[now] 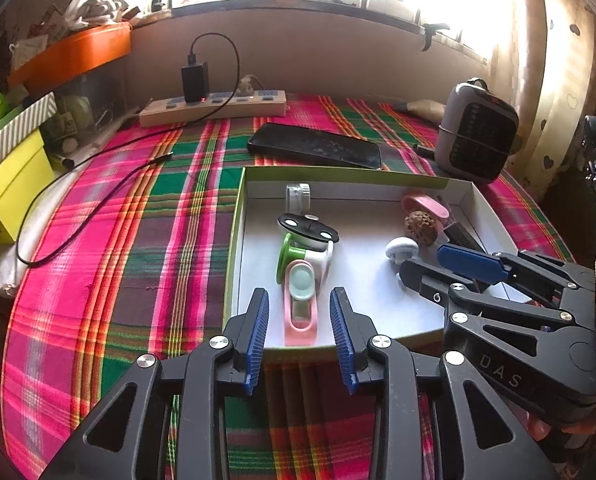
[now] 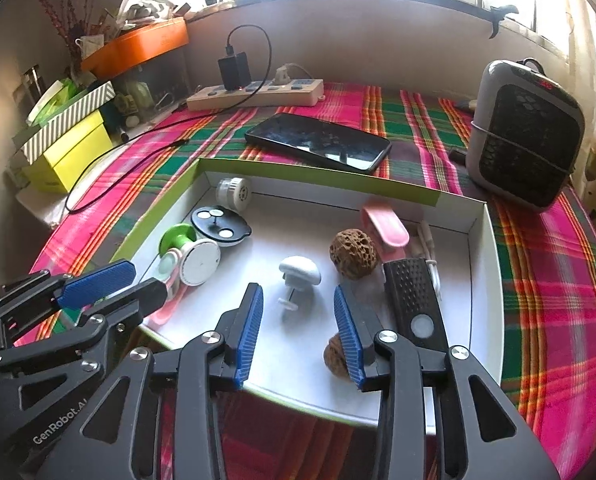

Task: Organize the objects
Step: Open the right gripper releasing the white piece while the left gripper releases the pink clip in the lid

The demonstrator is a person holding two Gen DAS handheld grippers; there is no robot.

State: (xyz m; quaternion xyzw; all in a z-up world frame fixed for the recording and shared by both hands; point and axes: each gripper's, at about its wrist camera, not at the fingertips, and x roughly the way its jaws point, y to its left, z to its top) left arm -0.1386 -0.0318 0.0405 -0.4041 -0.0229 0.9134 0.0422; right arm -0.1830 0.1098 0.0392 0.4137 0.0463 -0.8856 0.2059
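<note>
On a table spread with a pink, green and red plaid cloth [image 1: 110, 240], yellow and striped boxes [image 1: 14, 176] stand at the far left beneath an orange tray [image 1: 74, 54], with a black cable [image 1: 98, 184] trailing across the cloth from a charger on the power strip [image 1: 214, 108] by the wall. A black phone [image 1: 316, 146] lies just behind a shallow white box [image 1: 398, 312] with green outer walls. Inside its left half sit a clear small jar [image 1: 298, 196], a black oval piece [image 1: 308, 232], a green-and-white spool [image 1: 304, 258] and a pink-and-mint holder [image 1: 301, 304]. The left claw [image 1: 304, 332] hangs open over the box's near edge, the pink holder's end lying between its blue pads [image 1: 258, 328] without touching them. Further right, a white mushroom-shaped knob [image 2: 300, 270] lies ahead of the open right claw [image 2: 298, 332], a brown walnut [image 2: 336, 354] just beside its right finger; whether they touch is unclear. A 2nd walnut [image 2: 354, 254], a pink clip [image 2: 386, 228] and a black remote-like device [image 2: 416, 304] fill the box's right side. A grey heater [image 2: 524, 132] stands at far right
</note>
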